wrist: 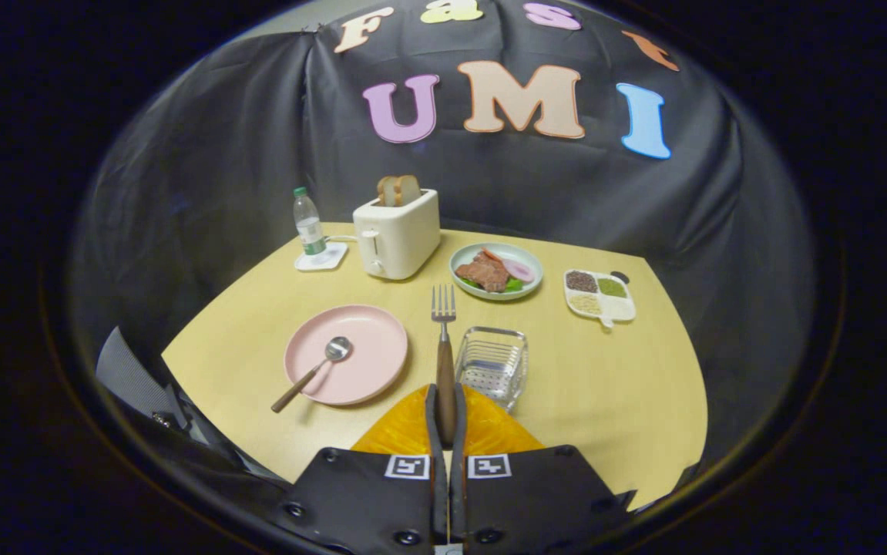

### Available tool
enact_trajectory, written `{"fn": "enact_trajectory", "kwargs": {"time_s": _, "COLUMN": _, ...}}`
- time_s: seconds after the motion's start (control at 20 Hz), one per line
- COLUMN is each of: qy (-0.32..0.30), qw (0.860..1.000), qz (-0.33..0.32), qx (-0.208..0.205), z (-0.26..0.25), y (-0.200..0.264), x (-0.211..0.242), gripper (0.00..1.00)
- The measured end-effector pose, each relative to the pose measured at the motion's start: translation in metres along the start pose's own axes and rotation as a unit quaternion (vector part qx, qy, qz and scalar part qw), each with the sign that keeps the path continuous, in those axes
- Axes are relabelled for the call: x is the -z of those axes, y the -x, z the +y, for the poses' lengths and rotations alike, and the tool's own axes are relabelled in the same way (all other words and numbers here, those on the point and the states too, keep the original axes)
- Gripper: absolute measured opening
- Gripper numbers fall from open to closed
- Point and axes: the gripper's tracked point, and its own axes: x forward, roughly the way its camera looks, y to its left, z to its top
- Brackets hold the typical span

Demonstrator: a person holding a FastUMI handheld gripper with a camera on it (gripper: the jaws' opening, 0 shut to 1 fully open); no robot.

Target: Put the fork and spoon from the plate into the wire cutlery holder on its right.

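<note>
The jaws are clamped on the wooden handle of the fork (444, 339), both fingers (433, 416) pressing it from either side, so the gripper (445, 420) carries the fork with its tines pointing straight ahead, raised above the worktop (613, 370). The fork's tines sit in line between the pink plate (366, 362) and the wire cutlery holder (494, 364), which stands empty just to the right of the fork's handle and close ahead of the fingers, toward the near edge of the worktop. The pink plate lies left of the holder, well clear of it, and still has the spoon (312, 373) on it, bowl near the plate's middle and wooden handle slanting out over the plate's near-left rim. Farther back, toward the far edge of the worktop, a white toaster (397, 233) holds two slices of bread, with a small water bottle (309, 223) standing on a white coaster at its left. To the toaster's right is a pale green plate of food (496, 270), and right of that a white divided dish (599, 296) with several fillings in its compartments.
</note>
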Motion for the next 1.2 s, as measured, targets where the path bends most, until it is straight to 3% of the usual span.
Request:
{"fn": "enact_trajectory", "kwargs": {"time_s": 0.9, "qy": 0.014, "qw": 0.985, "qz": 0.171, "qx": -0.007, "z": -0.032, "y": -0.011, "x": 0.042, "gripper": 0.06}}
{"fn": "enact_trajectory", "kwargs": {"time_s": 1.15, "qy": 0.029, "qw": 0.982, "qz": 0.184, "qx": 0.0, "z": -0.035, "y": -0.018, "x": 0.039, "gripper": 0.1}}
{"fn": "enact_trajectory", "kwargs": {"time_s": 1.2, "qy": 0.025, "qw": 0.983, "qz": 0.184, "qx": -0.002, "z": -0.035, "y": -0.019, "x": 0.038, "gripper": 0.19}}
